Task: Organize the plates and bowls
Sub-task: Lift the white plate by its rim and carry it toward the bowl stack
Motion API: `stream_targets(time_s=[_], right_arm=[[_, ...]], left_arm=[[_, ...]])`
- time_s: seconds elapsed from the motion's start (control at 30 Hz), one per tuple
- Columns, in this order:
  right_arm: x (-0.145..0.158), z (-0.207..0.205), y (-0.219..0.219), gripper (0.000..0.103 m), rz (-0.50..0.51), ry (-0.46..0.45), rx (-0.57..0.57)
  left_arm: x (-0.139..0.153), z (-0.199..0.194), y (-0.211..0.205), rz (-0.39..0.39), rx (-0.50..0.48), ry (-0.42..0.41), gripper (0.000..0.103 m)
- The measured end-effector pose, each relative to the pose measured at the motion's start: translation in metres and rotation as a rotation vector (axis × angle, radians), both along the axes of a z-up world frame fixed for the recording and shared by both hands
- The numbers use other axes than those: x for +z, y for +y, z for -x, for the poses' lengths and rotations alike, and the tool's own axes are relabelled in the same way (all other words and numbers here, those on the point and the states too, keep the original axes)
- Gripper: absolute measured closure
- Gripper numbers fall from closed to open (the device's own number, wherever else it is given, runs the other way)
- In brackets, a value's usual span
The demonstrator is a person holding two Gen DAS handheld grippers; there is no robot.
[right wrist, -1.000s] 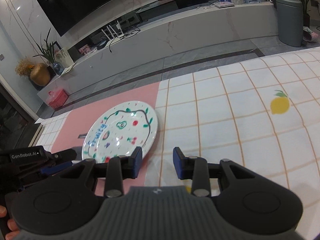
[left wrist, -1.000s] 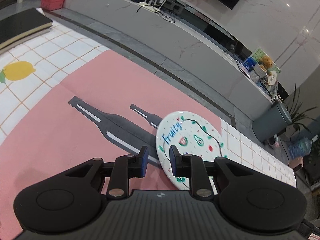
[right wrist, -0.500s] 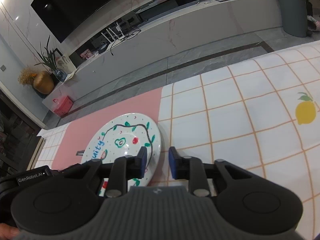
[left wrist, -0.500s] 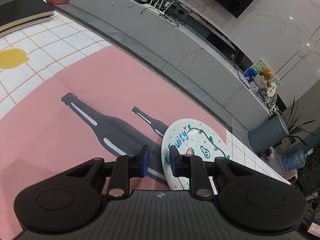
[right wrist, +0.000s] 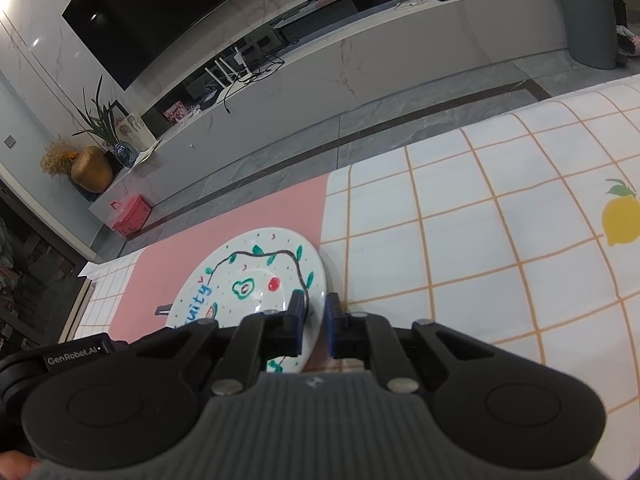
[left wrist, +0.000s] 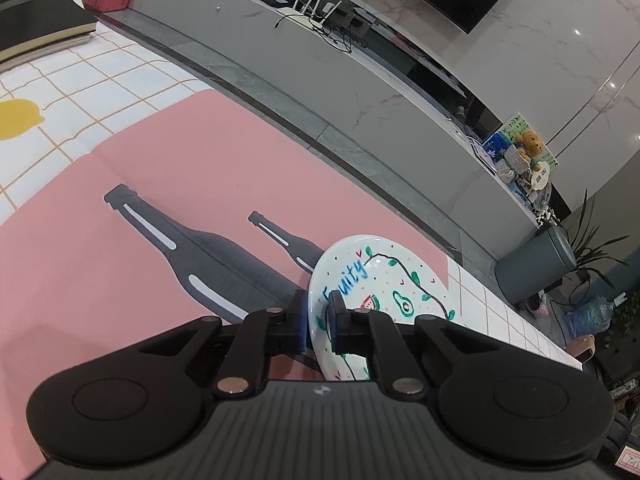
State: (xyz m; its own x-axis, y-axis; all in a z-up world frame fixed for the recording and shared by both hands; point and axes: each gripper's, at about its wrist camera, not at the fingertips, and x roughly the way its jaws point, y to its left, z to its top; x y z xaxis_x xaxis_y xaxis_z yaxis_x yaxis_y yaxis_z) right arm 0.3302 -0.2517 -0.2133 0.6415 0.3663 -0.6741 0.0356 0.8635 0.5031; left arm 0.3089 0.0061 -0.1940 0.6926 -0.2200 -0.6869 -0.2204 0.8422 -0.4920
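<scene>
A round, glossy white plate (left wrist: pixel 384 280), painted with a dark looping vine, green leaves, an avocado, a watermelon slice and blue lettering, is seen on the pink panel of a mat (left wrist: pixel 180 152) spread over the surface, its far-right edge close to the seam where white squares with orange grid lines begin. The plate's left rim is caught between the blue-padded fingers of the left hand-held gripper (left wrist: pixel 318 320), whose jaws have just been closing and now pinch that rim, one finger above and one outside it. At the opposite side, the rim is pinched in the same way by the right hand-held gripper (right wrist: pixel 315 326), its jaws also just drawn in onto the edge. The plate appears slightly raised off the mat, though this cannot be told for certain. The mat looks smooth and matte, printed with grey bottle shapes (left wrist: pixel 192 252) and a yellow lemon (right wrist: pixel 620 220).
</scene>
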Motion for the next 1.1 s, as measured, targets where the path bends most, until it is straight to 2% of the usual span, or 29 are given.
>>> stream_targets(time_s=[0.6,0.87,1.1], right_arm=[[0.019,0.019,0.0,0.095,0.02,-0.017,0.015],[0.044,0.056,-0.006,0.095,0.001,-0.039,0.007],[0.077,0.109,-0.009,0.095,0.0,-0.065,-0.007]], left_arm=[[0.013,0.019,0.005,0.02,0.008,0.007,0.093],[0.04,0.053,0.006,0.029,-0.007,-0.017,0.093],[0.071,0.099,0.002,0.02,-0.034,-0.048,0.093]])
